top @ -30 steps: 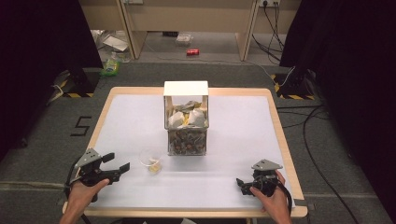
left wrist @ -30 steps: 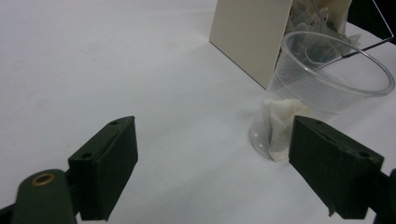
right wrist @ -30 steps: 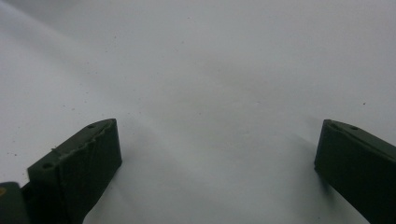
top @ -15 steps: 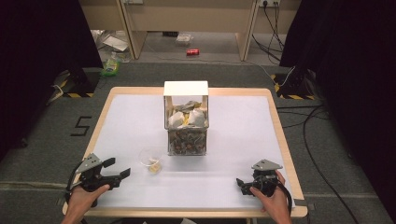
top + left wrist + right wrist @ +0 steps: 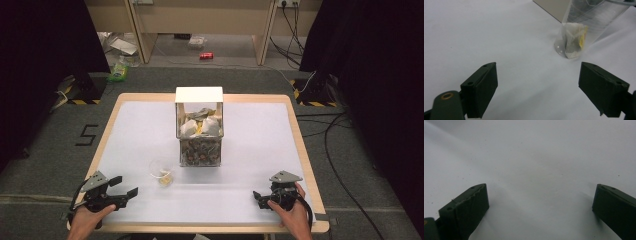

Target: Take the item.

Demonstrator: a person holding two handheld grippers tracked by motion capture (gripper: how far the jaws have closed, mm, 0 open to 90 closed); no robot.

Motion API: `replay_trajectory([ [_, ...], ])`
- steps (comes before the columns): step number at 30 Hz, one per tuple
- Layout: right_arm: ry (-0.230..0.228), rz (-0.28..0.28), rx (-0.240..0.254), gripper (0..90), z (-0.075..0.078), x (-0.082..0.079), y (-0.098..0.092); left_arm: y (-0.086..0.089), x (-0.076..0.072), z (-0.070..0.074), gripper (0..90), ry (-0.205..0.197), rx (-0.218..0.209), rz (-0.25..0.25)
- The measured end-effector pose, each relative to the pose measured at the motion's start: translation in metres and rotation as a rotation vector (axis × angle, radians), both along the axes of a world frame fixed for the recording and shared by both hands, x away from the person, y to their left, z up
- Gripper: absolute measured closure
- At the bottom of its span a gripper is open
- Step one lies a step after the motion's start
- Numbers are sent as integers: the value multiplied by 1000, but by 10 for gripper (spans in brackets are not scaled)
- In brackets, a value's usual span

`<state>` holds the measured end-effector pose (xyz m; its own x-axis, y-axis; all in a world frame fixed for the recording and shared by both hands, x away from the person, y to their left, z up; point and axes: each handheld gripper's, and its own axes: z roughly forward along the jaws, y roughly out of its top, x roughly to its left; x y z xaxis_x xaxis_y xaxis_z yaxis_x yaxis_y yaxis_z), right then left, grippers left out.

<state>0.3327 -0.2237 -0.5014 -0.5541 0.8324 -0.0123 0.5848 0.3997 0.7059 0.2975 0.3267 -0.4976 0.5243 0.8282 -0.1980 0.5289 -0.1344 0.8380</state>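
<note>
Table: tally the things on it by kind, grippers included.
Grippers: 2, left gripper and right gripper
Clear cup holding a tea bag: 1
Clear box of packets: 1
Total: 4

Left gripper view: cup (image 5: 571, 40) rim cut off by the top edge, clear box (image 5: 596, 15) cropped top and right. Tea bag (image 5: 574, 40) tag print is too blurred to read. Both jaws run off the bottom edge.

High view: cup (image 5: 161, 171) is tiny, contents are just a yellowish speck. Box (image 5: 199, 132) contents are too small to identify; its white lid hides the rear. Right gripper (image 5: 265, 196) is partly covered by the hand (image 5: 290, 215).

Right gripper view: both jaws cropped at the bottom, right one also at the side.
</note>
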Motion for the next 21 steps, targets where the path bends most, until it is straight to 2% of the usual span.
replay_trajectory([
  [18, -2, 2, -2, 13, 0, 0, 0, 2, -13, -7, 151, 18, 26, -17],
  [21, -3, 2, -2, 13, 0, 0, 0, 1, -16, -8, 151, 17, 44, -21],
])
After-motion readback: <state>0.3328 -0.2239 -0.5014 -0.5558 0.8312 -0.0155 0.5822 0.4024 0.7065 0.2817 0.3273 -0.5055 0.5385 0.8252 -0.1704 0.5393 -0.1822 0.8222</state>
